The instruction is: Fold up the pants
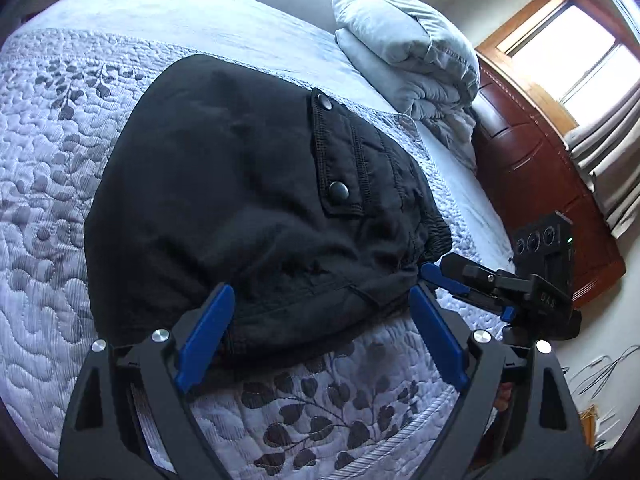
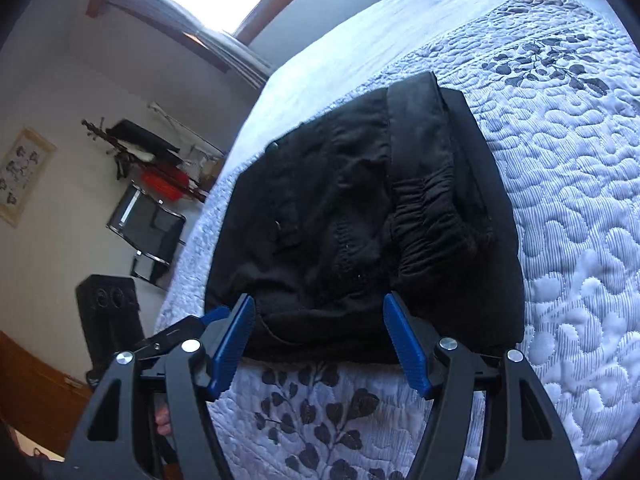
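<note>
Nearest us, our left gripper [image 1: 322, 300] stands with its jaws wide apart and empty. Our right gripper [image 2: 319, 312] is likewise spread, clamping nothing; its housing reads something like "UAS", blurred. Just beyond both tips lies one pair of black pants [image 1: 248, 184], folded into a compact bundle on the quilted bedspread [image 1: 44, 184], elastic waistband towards our right. Farther off sits one folded grey blanket [image 1: 408, 52].

We are in a home bedroom: ahead of and beneath our left gripper [image 1: 322, 312] spreads a bed [image 1: 48, 184] with a quilted leaf-pattern coverlet, a folded duvet [image 1: 416, 64] farther ahead, a wooden dresser [image 1: 532, 176] and curtained window [image 1: 576, 56] off to its right, and a framed picture [image 2: 22, 176] on the wall.
</note>
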Demonstrator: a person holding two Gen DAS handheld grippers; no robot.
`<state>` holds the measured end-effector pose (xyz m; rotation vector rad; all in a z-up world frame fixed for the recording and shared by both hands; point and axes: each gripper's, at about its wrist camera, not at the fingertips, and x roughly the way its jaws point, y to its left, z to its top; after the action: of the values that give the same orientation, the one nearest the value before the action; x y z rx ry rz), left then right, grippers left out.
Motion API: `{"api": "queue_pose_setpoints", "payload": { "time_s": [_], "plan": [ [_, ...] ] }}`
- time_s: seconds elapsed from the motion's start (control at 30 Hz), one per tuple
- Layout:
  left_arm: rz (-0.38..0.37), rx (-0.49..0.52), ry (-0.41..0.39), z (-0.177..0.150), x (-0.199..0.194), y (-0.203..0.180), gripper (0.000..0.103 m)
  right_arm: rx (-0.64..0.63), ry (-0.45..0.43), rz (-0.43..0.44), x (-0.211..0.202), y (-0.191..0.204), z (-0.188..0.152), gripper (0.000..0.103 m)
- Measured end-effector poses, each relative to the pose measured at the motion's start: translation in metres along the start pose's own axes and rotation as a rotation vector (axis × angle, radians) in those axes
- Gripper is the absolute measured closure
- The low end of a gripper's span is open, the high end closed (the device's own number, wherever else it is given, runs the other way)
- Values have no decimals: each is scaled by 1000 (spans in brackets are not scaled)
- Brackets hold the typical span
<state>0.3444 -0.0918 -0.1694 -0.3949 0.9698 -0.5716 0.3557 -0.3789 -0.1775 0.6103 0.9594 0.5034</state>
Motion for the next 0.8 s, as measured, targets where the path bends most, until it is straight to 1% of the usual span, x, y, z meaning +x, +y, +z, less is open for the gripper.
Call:
{"api": "queue_pose_setpoints", "payload": {
  "time_s": [0.1,0.17,0.2,0.23,0.27,0.3,0.33,0.37,0.4,0.43,0.5,0.53,0.7,0.8],
  "plan": [
    [48,23,2,1,-7,-11,14,6,-28,-3,-13,11,1,33],
    [89,34,6,0,-16,-19,13,-22,-67,-54,-29,25,-2,32],
    [108,45,-1,-1,-24,-24,13,-42,-84,-77,-36,32,-3,29],
    [124,54,-11,-4,-30,-29,13,-70,-111,-113,-48,41,-6,24],
    [139,66,-24,-6,-38,-34,12,-89,-131,-140,-55,49,-9,20],
    [153,77,-35,-8,-45,-38,9,-109,-151,-165,-62,58,-12,17],
    [178,92,-44,-10,-53,-45,8,-139,-174,-204,-72,71,-17,17],
    [204,103,-52,-11,-60,-52,8,-151,-185,-231,-77,77,-20,15],
    [229,115,-60,-12,-68,-58,7,-164,-205,-277,-86,87,-25,12],
    [241,126,-67,-15,-77,-64,6,-172,-215,-295,-91,92,-29,10],
    [260,130,-78,-19,-91,-71,4,-186,-229,-323,-101,105,-36,6],
    [293,136,-86,-23,-101,-77,4,-193,-239,-338,-107,113,-42,6],
    [362,182,-122,-38,-134,-98,4,-211,-245,-361,-125,135,-58,4],
    [381,216,-132,-45,-151,-111,4,-209,-252,-380,-133,147,-69,4]
  ]
}}
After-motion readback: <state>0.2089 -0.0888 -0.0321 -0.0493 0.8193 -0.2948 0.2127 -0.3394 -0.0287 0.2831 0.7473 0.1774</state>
